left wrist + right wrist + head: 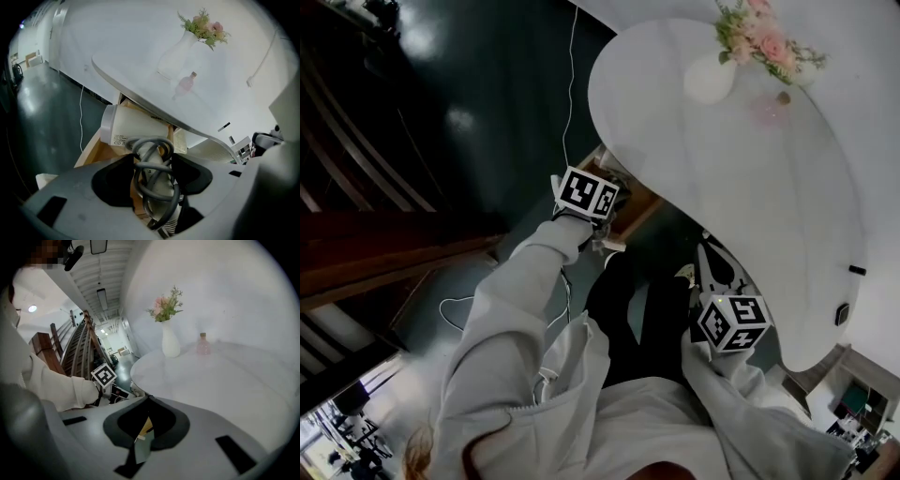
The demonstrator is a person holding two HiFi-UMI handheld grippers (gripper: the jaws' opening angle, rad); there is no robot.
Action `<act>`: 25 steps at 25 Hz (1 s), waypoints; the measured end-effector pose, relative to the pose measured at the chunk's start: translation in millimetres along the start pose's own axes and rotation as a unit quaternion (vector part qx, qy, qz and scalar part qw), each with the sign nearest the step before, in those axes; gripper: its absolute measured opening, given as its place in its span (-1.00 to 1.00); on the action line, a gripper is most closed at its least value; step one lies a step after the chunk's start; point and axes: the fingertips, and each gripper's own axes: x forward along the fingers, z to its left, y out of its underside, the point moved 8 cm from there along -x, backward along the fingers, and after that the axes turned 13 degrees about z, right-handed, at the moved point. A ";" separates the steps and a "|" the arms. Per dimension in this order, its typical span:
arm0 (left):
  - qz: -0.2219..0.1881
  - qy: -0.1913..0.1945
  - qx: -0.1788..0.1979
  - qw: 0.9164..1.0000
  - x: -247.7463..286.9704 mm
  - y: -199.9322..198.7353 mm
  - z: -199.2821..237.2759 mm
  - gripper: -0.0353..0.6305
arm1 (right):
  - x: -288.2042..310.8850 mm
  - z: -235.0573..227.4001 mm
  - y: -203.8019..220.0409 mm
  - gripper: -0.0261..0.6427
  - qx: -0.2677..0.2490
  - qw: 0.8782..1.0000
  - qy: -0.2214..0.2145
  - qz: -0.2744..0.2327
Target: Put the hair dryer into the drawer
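while left gripper clamps hair dryer, drawer stands open.

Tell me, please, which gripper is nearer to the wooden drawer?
Left. The left gripper holds the hair dryer over the drawer; the right gripper hangs apart from it, by the table.

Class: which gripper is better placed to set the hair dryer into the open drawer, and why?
Left. The left gripper grips the hair dryer right at the drawer; the right gripper holds nothing and sits farther back.
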 end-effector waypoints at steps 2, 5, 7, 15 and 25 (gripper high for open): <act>-0.014 0.005 0.003 1.000 1.9 -6.1 -1.1 -0.12 | -0.4 -3.0 3.1 -0.77 0.005 1.000 0.005 0.004; -0.023 0.001 0.027 0.999 6.9 -13.6 -0.8 -0.12 | -0.6 -7.1 7.1 -0.77 0.015 1.000 0.013 0.005; -0.023 -0.007 0.059 0.998 12.1 -16.3 -0.9 -0.12 | -0.3 -8.1 10.3 -0.77 0.019 1.000 0.017 0.008; -0.015 0.029 0.153 0.988 32.3 -22.9 3.2 -0.12 | 3.7 -5.1 24.4 -0.77 0.030 0.999 0.020 0.029; 0.012 0.002 0.319 0.948 65.4 -31.9 6.7 -0.12 | 3.8 -14.9 33.7 -0.77 0.041 0.997 0.034 0.047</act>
